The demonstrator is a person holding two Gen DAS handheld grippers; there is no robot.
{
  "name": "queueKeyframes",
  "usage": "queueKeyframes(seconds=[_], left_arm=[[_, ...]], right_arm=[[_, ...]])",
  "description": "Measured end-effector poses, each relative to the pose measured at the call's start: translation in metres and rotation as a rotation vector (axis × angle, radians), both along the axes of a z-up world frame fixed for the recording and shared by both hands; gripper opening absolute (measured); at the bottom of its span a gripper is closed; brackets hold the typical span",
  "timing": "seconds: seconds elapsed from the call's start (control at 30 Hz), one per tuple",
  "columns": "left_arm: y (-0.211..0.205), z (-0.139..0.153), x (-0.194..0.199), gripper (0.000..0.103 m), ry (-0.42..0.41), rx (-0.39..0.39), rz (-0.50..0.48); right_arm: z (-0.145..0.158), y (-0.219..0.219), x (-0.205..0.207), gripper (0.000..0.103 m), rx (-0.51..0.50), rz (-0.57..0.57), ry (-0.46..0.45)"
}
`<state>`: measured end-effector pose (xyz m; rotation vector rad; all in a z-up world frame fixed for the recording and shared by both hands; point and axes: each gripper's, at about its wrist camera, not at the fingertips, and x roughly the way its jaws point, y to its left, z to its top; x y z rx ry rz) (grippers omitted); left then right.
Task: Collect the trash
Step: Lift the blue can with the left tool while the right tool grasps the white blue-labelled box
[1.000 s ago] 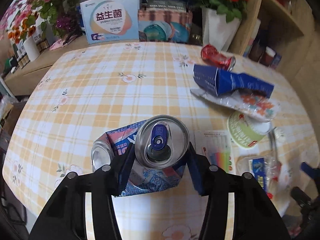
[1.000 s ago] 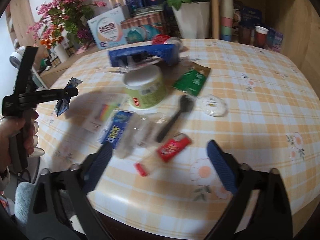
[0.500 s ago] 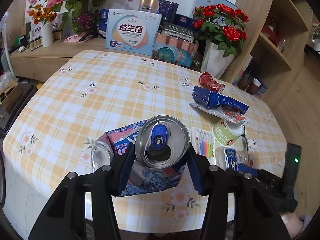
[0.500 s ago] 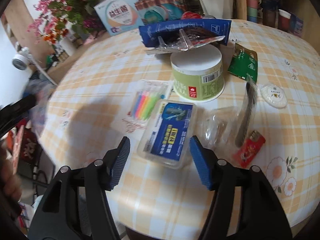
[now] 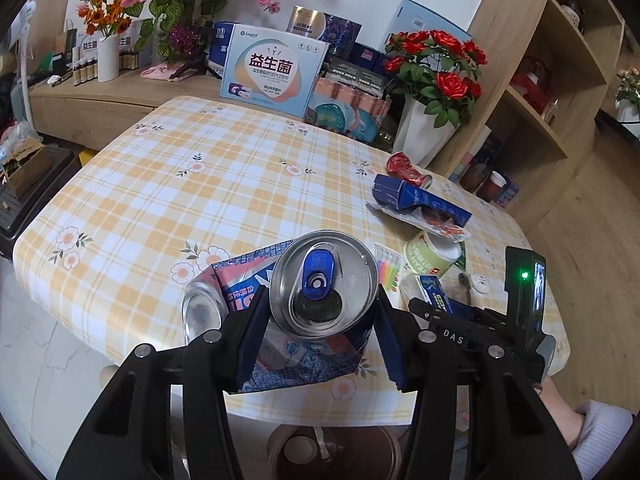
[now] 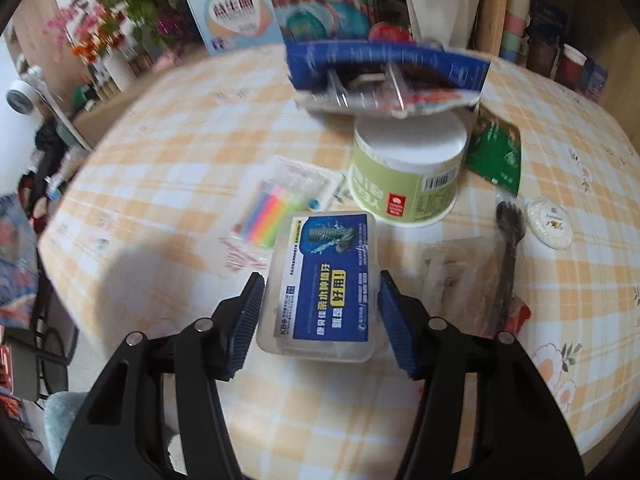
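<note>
A crushed drink can (image 5: pixel 324 284) with a blue pull tab and a pink and blue wrapper is raised over the near edge of the table (image 5: pixel 200 200). My left gripper (image 5: pixel 320 298) is shut on it, one pad on each side. A clear plastic box with a blue label (image 6: pixel 324 280) lies on the cloth near the table's edge. My right gripper (image 6: pixel 320 284) points down at it. Its jaws are closing with the box between them, and the pads (image 6: pixel 248 312) meet both long sides.
Behind the box lie a packet of coloured sticks (image 6: pixel 276 208), an upturned green paper cup (image 6: pixel 408 176), a blue carton (image 6: pixel 384 60) and a green sachet (image 6: pixel 496 156). To its right are a black spoon (image 6: pixel 510 240), a white lid (image 6: pixel 548 222) and a clear wrapper (image 6: pixel 452 276). A crushed red can (image 5: pixel 404 166) sits by the vase.
My left gripper has drawn back from the table and risen with the can. My right gripper has come down over the plastic box and its jaws have narrowed onto it.
</note>
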<state>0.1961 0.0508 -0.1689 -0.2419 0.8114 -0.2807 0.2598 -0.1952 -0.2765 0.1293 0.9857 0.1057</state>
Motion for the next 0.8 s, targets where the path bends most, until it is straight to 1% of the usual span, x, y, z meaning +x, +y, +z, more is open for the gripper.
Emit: queueKeyframes(seconds=[0.07, 0.13, 0.27, 0.4, 0.47, 0.63, 0.7, 0.8], left_arm=[[0.0, 0.002, -0.01, 0.05, -0.001, -0.017, 0.0], [-0.001, 0.001, -0.019, 0.05, 0.008, -0.038, -0.005], [-0.004, 0.0, -0.031, 0.05, 0.016, -0.045, -0.019], [-0.005, 0.007, -0.042, 0.05, 0.0, -0.043, -0.024], [-0.005, 0.013, -0.048, 0.05, -0.012, -0.046, -0.027], [-0.012, 0.027, -0.063, 0.05, -0.036, -0.034, -0.055], [-0.015, 0.032, -0.071, 0.05, -0.044, -0.031, -0.066], [-0.018, 0.036, -0.084, 0.05, -0.053, -0.028, -0.077]], right_arm=[[0.012, 0.002, -0.013, 0.058, 0.015, 0.02, -0.042], [0.019, 0.005, -0.023, 0.058, 0.015, 0.035, -0.065], [0.026, 0.009, -0.038, 0.058, 0.015, 0.056, -0.092], [0.041, 0.004, -0.056, 0.058, 0.048, 0.047, -0.124], [0.055, 0.001, -0.071, 0.058, 0.083, 0.053, -0.161], [0.082, -0.007, -0.115, 0.058, 0.106, 0.074, -0.256], [0.089, -0.013, -0.132, 0.058, 0.117, 0.081, -0.278], [0.096, -0.019, -0.157, 0.058, 0.096, 0.095, -0.3]])
